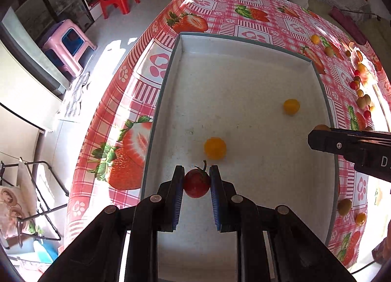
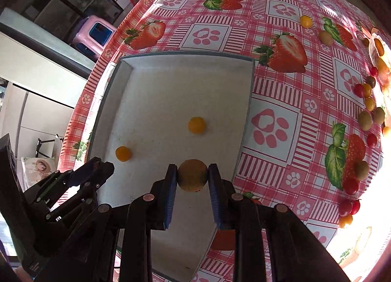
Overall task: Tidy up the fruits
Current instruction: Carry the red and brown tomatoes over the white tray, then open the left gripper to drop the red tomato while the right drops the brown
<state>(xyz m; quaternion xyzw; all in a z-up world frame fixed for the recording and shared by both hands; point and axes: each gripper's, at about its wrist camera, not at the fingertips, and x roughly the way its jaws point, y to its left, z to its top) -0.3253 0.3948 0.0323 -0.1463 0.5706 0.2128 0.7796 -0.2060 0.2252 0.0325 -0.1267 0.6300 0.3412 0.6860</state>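
A white shallow box (image 1: 185, 45) (image 2: 127, 67) lies on the strawberry tablecloth. Two yellow cherry tomatoes lie inside it (image 1: 215, 148) (image 1: 291, 106), also in the right wrist view (image 2: 196, 125) (image 2: 123, 153). My left gripper (image 1: 196, 180) is shut on a red cherry tomato (image 1: 197, 183) with a green stem, above the box's near part. My right gripper (image 2: 192, 177) is shut on a brownish-orange round fruit (image 2: 192, 177) above the box's near right part. The right gripper also shows in the left wrist view (image 1: 315, 139), and the left gripper in the right wrist view (image 2: 100, 167).
Several red, yellow and green small fruits lie scattered along the table's right side (image 2: 366, 101) (image 1: 361, 86). A yellow one (image 2: 306, 21) and a green one (image 2: 326, 38) lie apart, farther back. Red and pink stools (image 1: 68, 45) stand on the floor left of the table.
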